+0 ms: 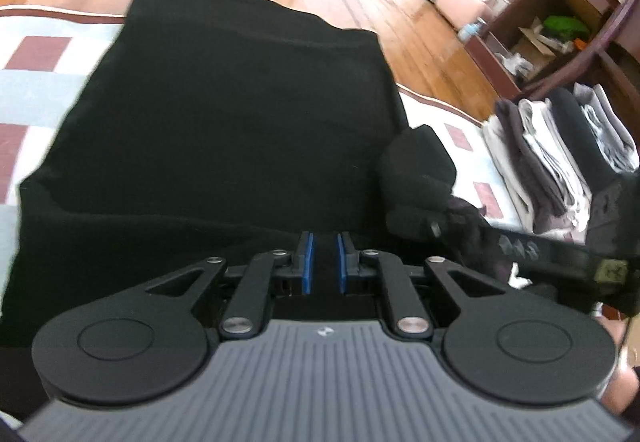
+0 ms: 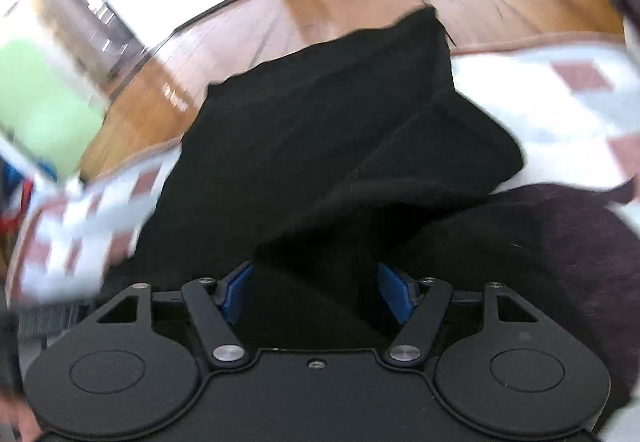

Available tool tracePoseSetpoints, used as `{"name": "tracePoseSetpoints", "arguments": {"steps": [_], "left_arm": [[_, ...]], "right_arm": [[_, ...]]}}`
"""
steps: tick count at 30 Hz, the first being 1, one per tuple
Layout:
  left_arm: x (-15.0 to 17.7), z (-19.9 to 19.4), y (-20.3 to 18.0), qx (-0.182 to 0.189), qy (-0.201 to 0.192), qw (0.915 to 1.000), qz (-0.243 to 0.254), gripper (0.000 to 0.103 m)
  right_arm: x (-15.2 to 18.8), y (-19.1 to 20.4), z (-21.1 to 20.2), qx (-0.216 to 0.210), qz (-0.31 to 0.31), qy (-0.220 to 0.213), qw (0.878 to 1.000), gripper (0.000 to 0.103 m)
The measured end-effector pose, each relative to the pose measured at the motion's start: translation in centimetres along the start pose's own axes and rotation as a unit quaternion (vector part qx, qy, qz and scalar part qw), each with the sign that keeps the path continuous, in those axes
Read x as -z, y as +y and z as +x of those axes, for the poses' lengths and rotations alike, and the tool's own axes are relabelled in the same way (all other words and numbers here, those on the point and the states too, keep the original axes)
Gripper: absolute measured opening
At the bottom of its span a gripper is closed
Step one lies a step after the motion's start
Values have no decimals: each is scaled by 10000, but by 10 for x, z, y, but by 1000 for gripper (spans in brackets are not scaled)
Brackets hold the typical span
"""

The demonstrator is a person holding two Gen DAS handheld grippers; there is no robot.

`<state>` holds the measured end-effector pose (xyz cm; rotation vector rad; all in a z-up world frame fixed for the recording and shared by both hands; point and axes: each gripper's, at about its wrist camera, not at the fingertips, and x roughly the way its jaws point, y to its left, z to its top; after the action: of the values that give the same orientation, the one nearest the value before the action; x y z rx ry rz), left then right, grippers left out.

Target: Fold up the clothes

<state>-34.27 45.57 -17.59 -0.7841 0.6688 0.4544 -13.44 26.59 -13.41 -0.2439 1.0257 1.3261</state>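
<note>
At frame centre, your left gripper [image 1: 324, 258] stays out of it, clenched on nothing visible above the black garment [image 1: 224, 114]; your right gripper [image 2: 316, 292] hangs released over it, so regrasp an edge next.

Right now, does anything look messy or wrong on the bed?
Mostly tidy. The black garment isn't flat: one side is folded over in a lumpy flap, lying partly on a dark purple cloth. Nothing looks spilled or torn.

Spread fingers [image 2: 390, 294] over black garment [image 2: 320, 130], checked bedding [image 2: 560, 98].

Black hand-held gripper [image 1: 324, 262] w/ blue pads [image 1: 308, 262], silver screws, ribbed grey body.
</note>
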Motion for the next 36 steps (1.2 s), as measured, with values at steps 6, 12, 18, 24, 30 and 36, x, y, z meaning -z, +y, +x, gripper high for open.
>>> {"name": "tracePoseSetpoints", "arguments": {"steps": [6, 12, 18, 24, 30, 36], "left_arm": [[-12, -11, 11, -208, -129, 9992, 317, 11], [-17, -7, 2, 254, -5, 9974, 675, 22], [-1, 18, -40, 437, 247, 9889, 1398, 59], [3, 71, -65, -210, 638, 9759, 2076, 83], [-11, 65, -44, -55, 98, 9851, 1714, 5], [-1, -40, 3, 369, -1418, 9892, 93, 6]], "right_arm": [[36, 63, 7, 510, -2455, -536, 9666, 17], [86, 73, 2, -403, -3038, 415, 9510, 27], [61, 35, -56, -822, -2033, 125, 9756, 53], [29, -26, -87, 498, -1344, -491, 9885, 60], [31, -37, -58, 1790, -1647, -24, 9700, 64], [43, -39, -54, 1156, -1385, 122, 9835, 70]]}}
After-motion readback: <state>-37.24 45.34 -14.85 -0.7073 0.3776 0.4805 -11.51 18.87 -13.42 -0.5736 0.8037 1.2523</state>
